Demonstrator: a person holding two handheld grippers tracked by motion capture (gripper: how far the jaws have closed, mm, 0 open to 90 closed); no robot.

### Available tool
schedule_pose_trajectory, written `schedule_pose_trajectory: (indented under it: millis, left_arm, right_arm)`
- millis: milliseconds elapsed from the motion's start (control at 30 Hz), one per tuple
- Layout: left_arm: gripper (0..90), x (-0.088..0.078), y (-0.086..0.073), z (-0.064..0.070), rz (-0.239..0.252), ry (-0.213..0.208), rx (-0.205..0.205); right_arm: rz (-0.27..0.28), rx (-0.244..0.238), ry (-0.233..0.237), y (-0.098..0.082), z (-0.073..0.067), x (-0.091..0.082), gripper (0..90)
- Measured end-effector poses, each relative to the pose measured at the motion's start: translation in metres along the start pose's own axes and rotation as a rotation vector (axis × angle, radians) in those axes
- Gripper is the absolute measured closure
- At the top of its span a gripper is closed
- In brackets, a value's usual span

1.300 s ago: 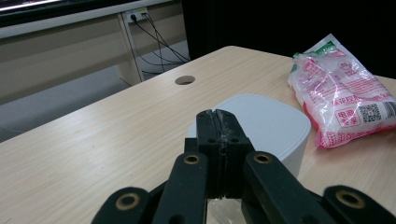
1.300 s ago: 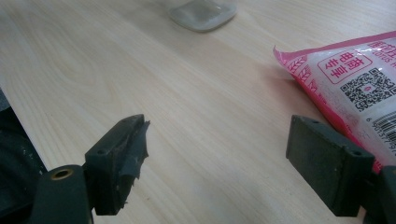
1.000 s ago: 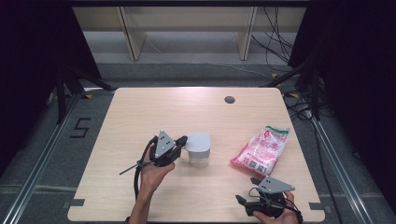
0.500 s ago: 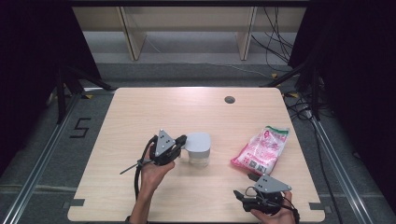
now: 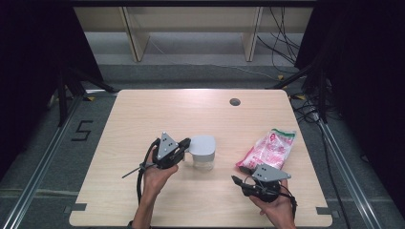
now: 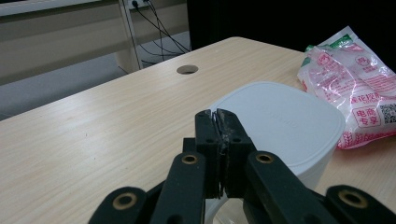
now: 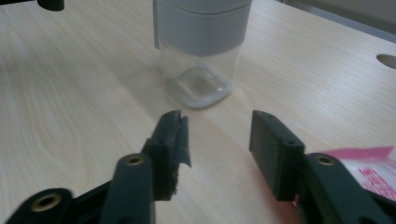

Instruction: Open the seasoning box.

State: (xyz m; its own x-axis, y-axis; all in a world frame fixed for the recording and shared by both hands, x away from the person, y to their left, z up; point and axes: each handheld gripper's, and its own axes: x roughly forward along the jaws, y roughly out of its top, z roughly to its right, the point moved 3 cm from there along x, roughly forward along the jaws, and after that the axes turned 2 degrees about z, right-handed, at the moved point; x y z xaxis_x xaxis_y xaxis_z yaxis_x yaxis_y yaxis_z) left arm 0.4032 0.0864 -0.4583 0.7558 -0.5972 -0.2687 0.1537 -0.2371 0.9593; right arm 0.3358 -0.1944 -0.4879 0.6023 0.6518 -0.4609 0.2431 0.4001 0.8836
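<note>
Left gripper [image 5: 184,144] fingers pinch the jar's lid [image 6: 280,122]; right gripper [image 7: 217,140] fingers, just narrowing, half-spread and empty. Next: brace the jar [image 7: 201,77].

Clear glossy jar [image 7: 198,77], matt grey lid [image 6: 285,121], crinkly plastic bag [image 6: 352,88], wood-grain table [image 5: 157,114].

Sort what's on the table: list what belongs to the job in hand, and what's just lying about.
In the job:
- lidded clear jar, with the shut left gripper at its grey lid
- right gripper, jaws just been closing with nothing between them, facing the jar

Lying about:
- pink snack bag
- round hole in the table
</note>
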Motion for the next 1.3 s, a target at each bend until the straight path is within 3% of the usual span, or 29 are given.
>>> schedule_pose_trajectory:
  millis: [133, 167, 233, 267, 433, 533, 633, 667, 767, 867, 900, 933, 1033, 1233, 1300]
  left_arm:
    - [87.3, 0.000, -0.001, 0.001, 0.009, 0.004, -0.011]
    - [87.3, 0.000, -0.001, 0.000, 0.006, 0.006, -0.012]
    - [87.3, 0.000, -0.001, -0.001, 0.017, 0.006, -0.019]
    - [87.3, 0.000, -0.001, -0.002, 0.015, 0.008, -0.009]
    - [87.3, -0.001, -0.005, -0.006, -0.009, 0.020, 0.000]
    - [86.5, -0.002, -0.007, -0.005, -0.006, 0.011, -0.007]
    - [86.4, -0.003, -0.005, -0.005, -0.011, 0.013, 0.005]
    - [86.7, -0.003, -0.004, -0.005, -0.020, 0.004, 0.018]
    - [86.5, -0.004, -0.002, -0.001, -0.015, 0.001, 0.012]
    - [86.6, -0.004, -0.001, -0.001, -0.015, -0.002, 0.012]
    - [86.7, -0.004, -0.001, -0.001, -0.016, -0.003, 0.009]
    - [86.7, -0.004, -0.001, -0.001, -0.019, 0.000, 0.009]
    - [86.8, -0.005, -0.002, -0.002, -0.022, 0.011, 0.015]
    - [86.5, -0.005, -0.002, -0.001, -0.015, 0.001, 0.005]
    - [86.0, -0.005, -0.003, -0.002, -0.016, -0.001, 0.005]
  right_arm:
    - [-0.013, 0.010, 0.013, 0.006, 0.005, 0.011, 69.1]
    - [-0.013, 0.033, 0.006, 0.008, 0.005, 0.012, 71.7]
    - [0.001, 0.014, 0.017, 0.011, 0.010, 0.015, 75.7]
    - [-0.003, 0.033, 0.016, 0.012, 0.010, 0.016, 78.1]
    - [0.006, 0.003, 0.013, 0.021, 0.015, 0.026, 85.5]
    - [0.019, 0.013, 0.020, 0.029, 0.014, 0.032, 87.1]
    - [0.039, -0.017, 0.040, 0.039, 0.012, 0.038, 88.1]
    - [0.045, -0.004, 0.037, 0.042, 0.011, 0.040, 88.7]
    - [0.049, -0.034, 0.039, 0.051, 0.009, 0.048, 90.0]
    - [0.055, -0.031, 0.047, 0.057, 0.009, 0.052, 90.0]
    - [0.047, -0.002, 0.041, 0.058, 0.007, 0.052, 90.0]
    - [0.059, -0.028, 0.043, 0.060, 0.009, 0.053, 90.0]
    - [0.057, -0.004, 0.042, 0.063, 0.006, 0.056, 90.0]
    - [0.053, -0.007, 0.065, 0.065, 0.004, 0.060, 90.0]
    - [0.064, -0.013, 0.046, 0.067, 0.004, 0.058, 90.0]
